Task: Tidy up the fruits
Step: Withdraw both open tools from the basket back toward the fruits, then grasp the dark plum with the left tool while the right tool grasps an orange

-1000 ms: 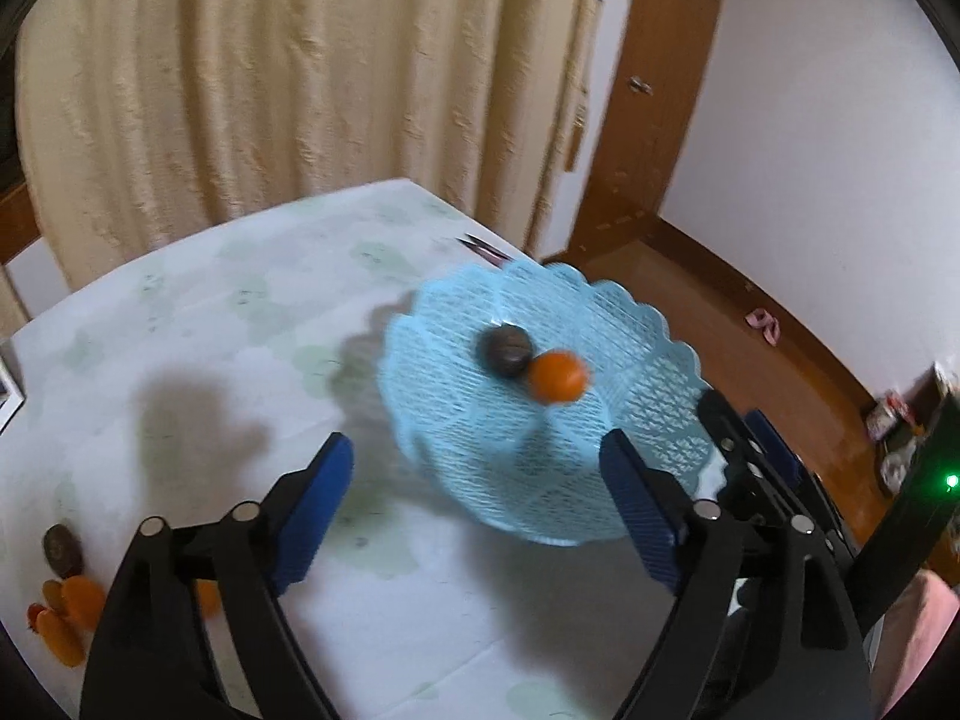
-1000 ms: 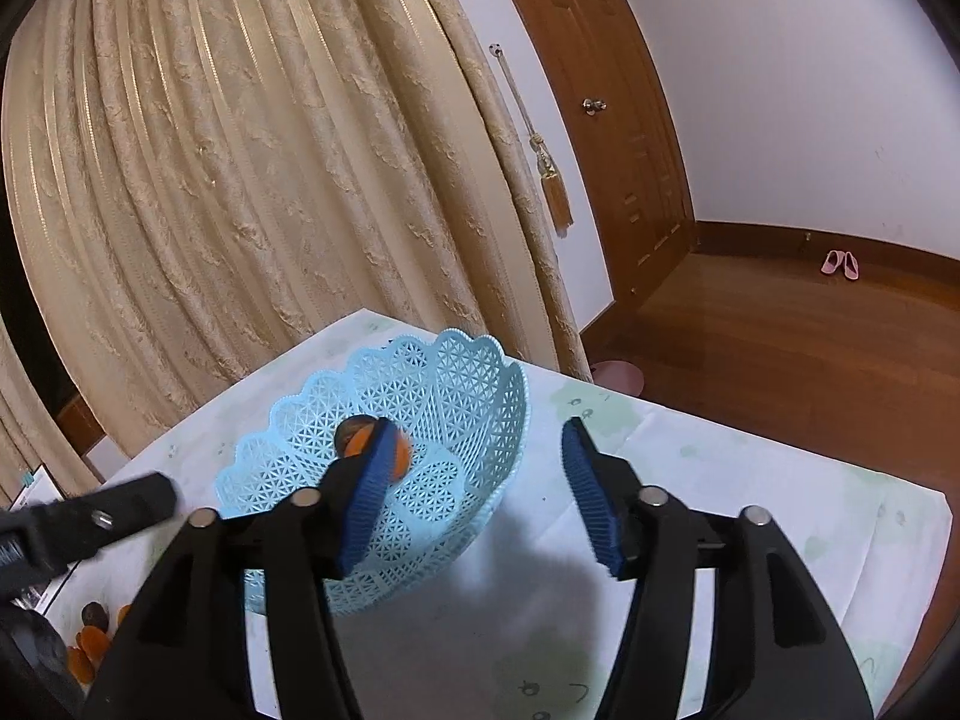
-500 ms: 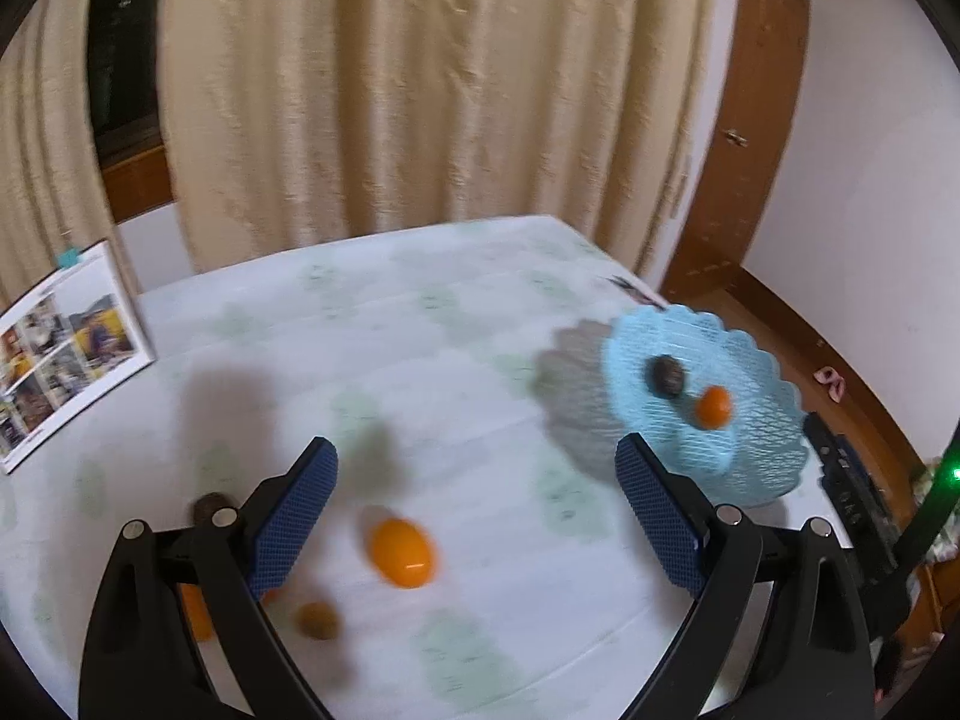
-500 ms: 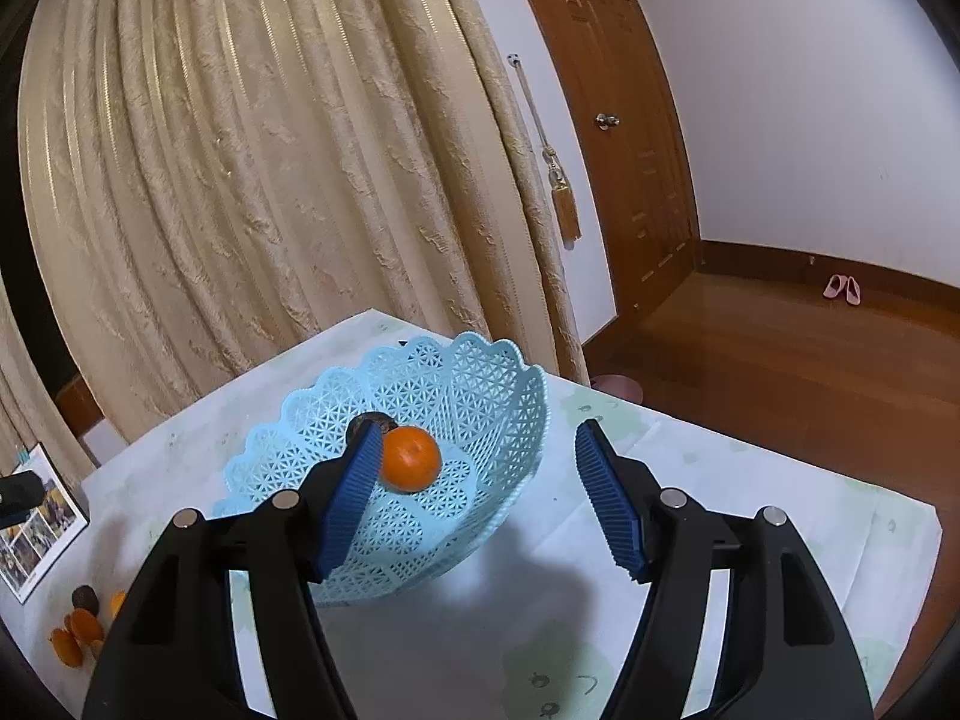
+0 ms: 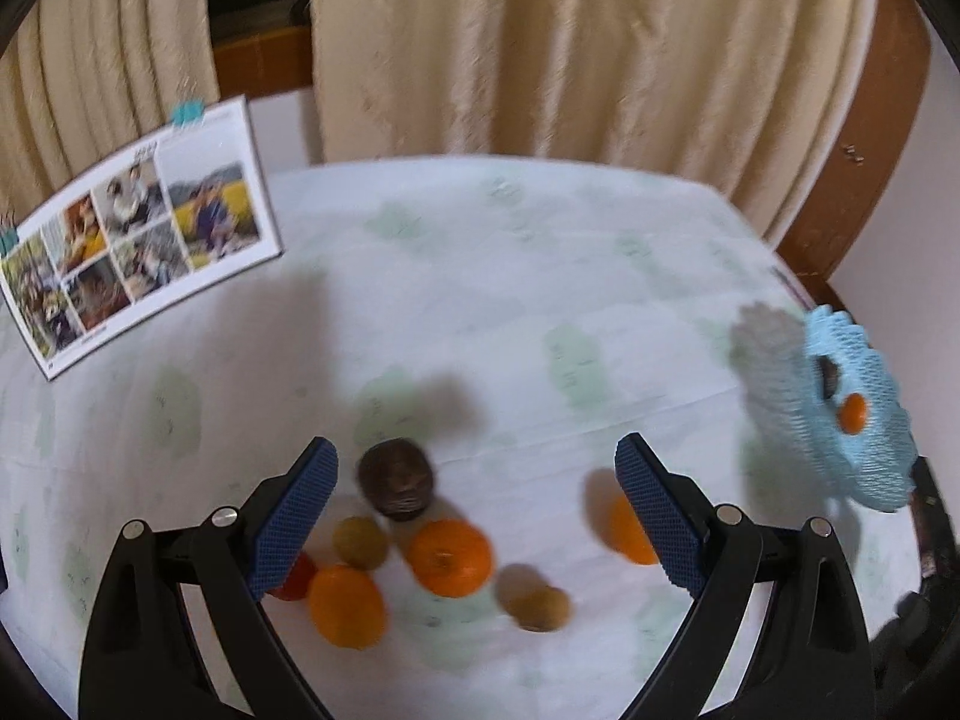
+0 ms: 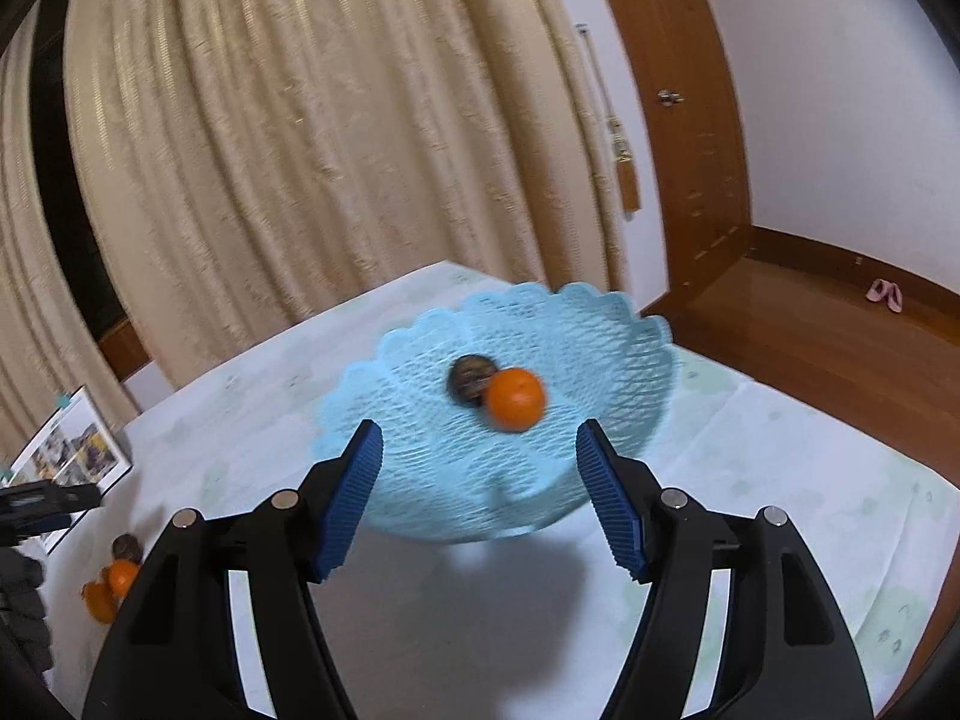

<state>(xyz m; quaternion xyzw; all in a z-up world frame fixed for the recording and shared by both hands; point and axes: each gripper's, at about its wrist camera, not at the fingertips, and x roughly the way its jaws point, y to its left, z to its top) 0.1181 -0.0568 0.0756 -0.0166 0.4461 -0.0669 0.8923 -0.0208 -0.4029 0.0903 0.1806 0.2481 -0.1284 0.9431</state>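
Fruit is lying loose on the surface, which is wearing a pale cloth with faint green patches. Left claw is hanging above the cluster with its blue pads spread wide, gripping nothing. Between the pads: a dark brown fruit, a small olive fruit touching it, an orange just beside, a second orange nearer the camera, and a tan fruit sitting slightly apart. A red fruit is showing partly behind the left pad; another orange fruit is partly hidden by the right pad.

Right claw is hovering before the blue basket, pads also apart and holding nothing. Inside the basket, an orange is touching a dark fruit. Motion blur is softening both views. A photo sheet is lying at the surface's far left corner, with cream curtains behind.
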